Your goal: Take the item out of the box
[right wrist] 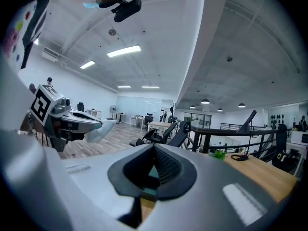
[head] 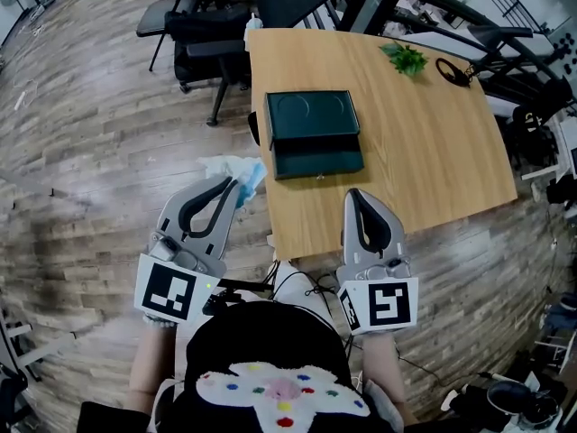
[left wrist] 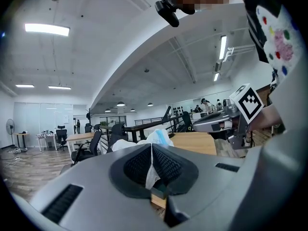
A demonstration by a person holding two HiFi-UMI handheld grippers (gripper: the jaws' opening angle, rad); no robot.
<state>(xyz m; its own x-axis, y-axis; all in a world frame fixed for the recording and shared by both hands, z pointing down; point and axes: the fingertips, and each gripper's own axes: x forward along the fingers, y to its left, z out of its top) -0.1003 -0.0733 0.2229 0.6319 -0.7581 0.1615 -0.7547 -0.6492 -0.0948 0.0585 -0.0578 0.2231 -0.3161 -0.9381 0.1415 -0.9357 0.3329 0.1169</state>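
left tongs (head: pixel 231 186) clamped on white-blue item (head: pixel 233 166) — out of the box (head: pixel 312 132), beyond the surface (head: pixel 433 152) edge | right tongs (head: pixel 354 195) closed, empty | risk: thin pinch may slip — item falls to floor (head: pixel 90 152)

Wooden table (head: pixel 433 152) on plank floor (head: pixel 90 133), black office chairs (head: pixel 203 34) behind it.

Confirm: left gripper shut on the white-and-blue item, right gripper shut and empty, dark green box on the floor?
No. The head view shows the dark green box on the wooden table, not the floor. Rest holds: left gripper shut on the white-and-blue item, right gripper shut and empty.
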